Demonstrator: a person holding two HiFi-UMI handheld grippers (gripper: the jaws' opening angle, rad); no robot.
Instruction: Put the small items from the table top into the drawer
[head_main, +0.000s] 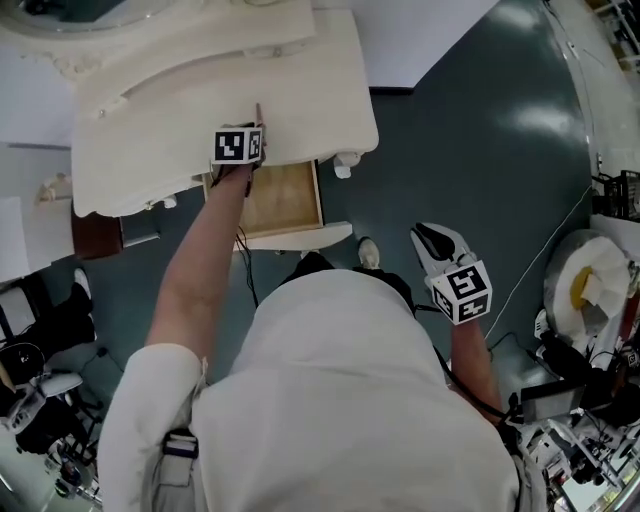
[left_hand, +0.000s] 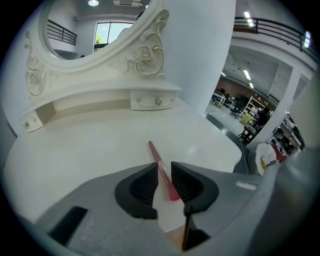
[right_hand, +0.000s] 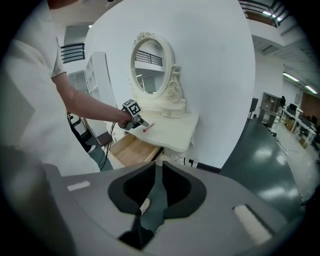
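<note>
A thin red pen sticks out forward from between the jaws of my left gripper, which is shut on it just above the white dressing table top. From the head view the left gripper sits over the table's front edge, and the red pen points toward the back. Just below it the wooden drawer stands pulled out, and its inside looks bare. My right gripper hangs away from the table over the dark floor, shut, with nothing between its jaws. The right gripper view shows the drawer from afar.
An oval mirror in a carved white frame rises at the table's back, with small drawers under it. Cables and gear clutter the floor at left and right. A white round object with a yellow part stands at far right.
</note>
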